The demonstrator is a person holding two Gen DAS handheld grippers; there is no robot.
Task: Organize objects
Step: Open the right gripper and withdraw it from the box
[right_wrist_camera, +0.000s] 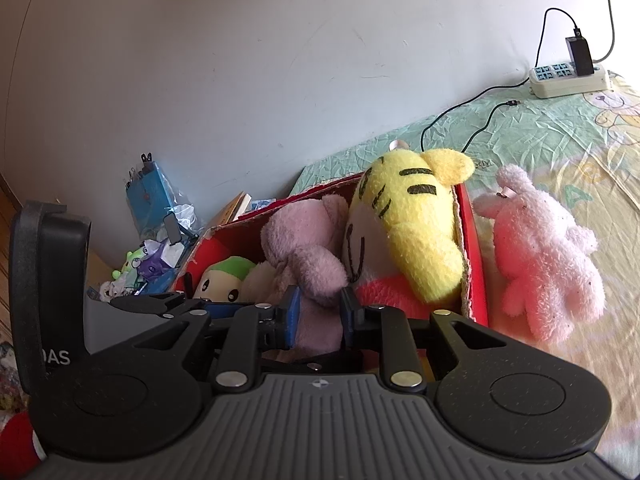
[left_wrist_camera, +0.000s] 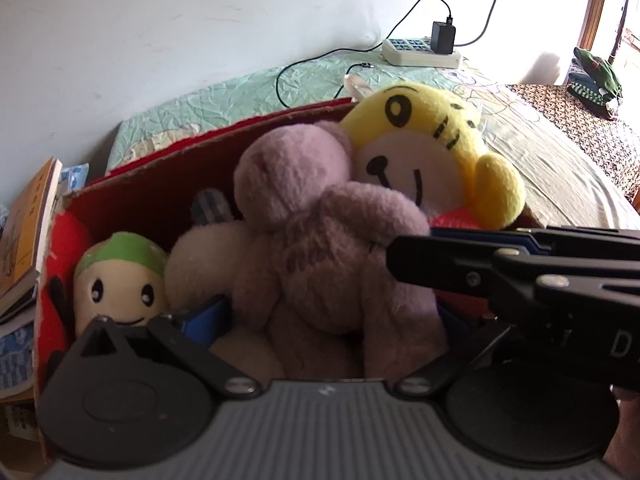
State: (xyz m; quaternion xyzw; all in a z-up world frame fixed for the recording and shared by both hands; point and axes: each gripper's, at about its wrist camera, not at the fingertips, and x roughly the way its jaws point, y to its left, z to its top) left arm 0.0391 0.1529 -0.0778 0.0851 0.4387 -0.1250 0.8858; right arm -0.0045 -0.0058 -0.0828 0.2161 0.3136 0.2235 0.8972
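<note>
the mauve plush bear (right_wrist_camera: pixel 308 264) lies in the middle of the red cardboard box (right_wrist_camera: pixel 474 248), long axis running away from the right gripper (right_wrist_camera: pixel 320 320), whose blue-padded jaws pinch its lower body. the left gripper (left_wrist_camera: pixel 320 320) straddles the same bear, jaws spread wide. the pale pink plush rabbit (right_wrist_camera: pixel 548 256) lies on the bedsheet just outside the box's right wall, nearer the right gripper.

Your left gripper (left_wrist_camera: pixel 320 320) has its blue-padded fingers spread wide on either side of the purple bear (left_wrist_camera: pixel 320 248), which lies in the red box (left_wrist_camera: pixel 160 184). The yellow tiger (left_wrist_camera: pixel 424 152) leans behind the bear at the box's far right. The green-capped doll (left_wrist_camera: pixel 120 280) sits at the near left, touching a cream plush. Your right gripper (left_wrist_camera: pixel 520 280) reaches in from the right, over the bear's side. A power strip (left_wrist_camera: pixel 416 54) lies on the bed (left_wrist_camera: pixel 240 96) beyond.
</note>
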